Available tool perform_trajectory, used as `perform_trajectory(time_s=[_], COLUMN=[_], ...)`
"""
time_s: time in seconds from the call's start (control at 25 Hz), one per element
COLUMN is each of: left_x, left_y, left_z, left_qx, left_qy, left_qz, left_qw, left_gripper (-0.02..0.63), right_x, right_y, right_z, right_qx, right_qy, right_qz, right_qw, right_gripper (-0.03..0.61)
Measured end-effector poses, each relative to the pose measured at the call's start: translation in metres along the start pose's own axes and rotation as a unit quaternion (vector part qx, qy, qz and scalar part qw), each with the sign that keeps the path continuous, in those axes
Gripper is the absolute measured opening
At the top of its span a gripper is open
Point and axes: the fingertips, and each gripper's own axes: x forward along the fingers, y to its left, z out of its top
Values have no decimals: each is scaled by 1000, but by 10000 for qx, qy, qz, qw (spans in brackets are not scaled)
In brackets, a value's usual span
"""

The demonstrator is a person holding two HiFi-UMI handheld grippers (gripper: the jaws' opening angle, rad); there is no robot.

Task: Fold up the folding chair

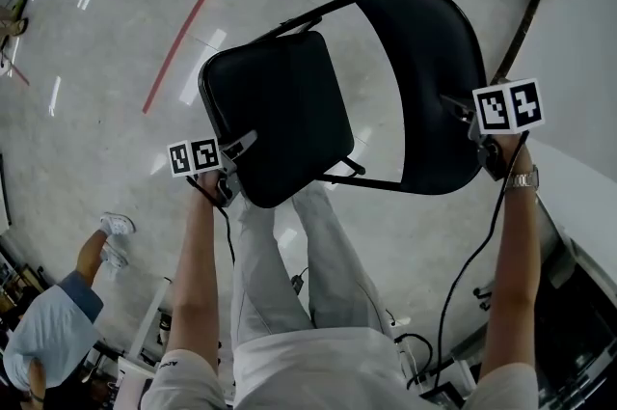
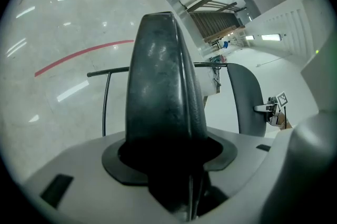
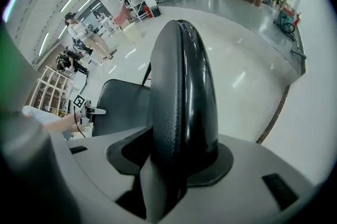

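Note:
A black folding chair is held between both grippers, above the person's legs in the head view. Its padded seat (image 1: pixel 280 114) tilts at the left and its curved backrest (image 1: pixel 429 61) is at the right. My left gripper (image 1: pixel 234 157) is shut on the seat's near corner. In the left gripper view the seat edge (image 2: pixel 160 86) fills the space between the jaws. My right gripper (image 1: pixel 465 114) is shut on the backrest's near edge. That edge (image 3: pixel 184 91) runs between the jaws in the right gripper view. The chair's legs are mostly hidden under the seat.
A red line (image 1: pixel 190 27) crosses the shiny grey floor at the upper left. Another person (image 1: pixel 58 321) crouches at the lower left. A white counter edge (image 1: pixel 578 196) and dark equipment stand at the right. Cables (image 1: pixel 453 302) trail near the feet.

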Motion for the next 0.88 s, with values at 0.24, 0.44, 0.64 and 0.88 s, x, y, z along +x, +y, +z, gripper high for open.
perform_trajectory(time_s=[0.24, 0.44, 0.64, 0.88], left_x=[13, 37, 72, 88], left_y=[-70, -157, -208, -236], left_z=[10, 10, 6, -1], left_qx=[389, 1019, 1641, 1614], left_qy=[-195, -333, -83, -19], left_qz=[-306, -646, -165, 316], left_qw=[9986, 9921, 9863, 9864], left_gripper=[227, 187, 189, 189], right_x=[-23, -57, -80, -99], right_y=[-6, -9, -24, -29], right_z=[7, 11, 7, 2], right_qx=[-15, -107, -99, -149], right_qy=[18, -12, -20, -31], right_qz=[-212, -550, -751, -896], right_qw=[9998, 9984, 9971, 9959], right_gripper=[193, 193, 193, 193])
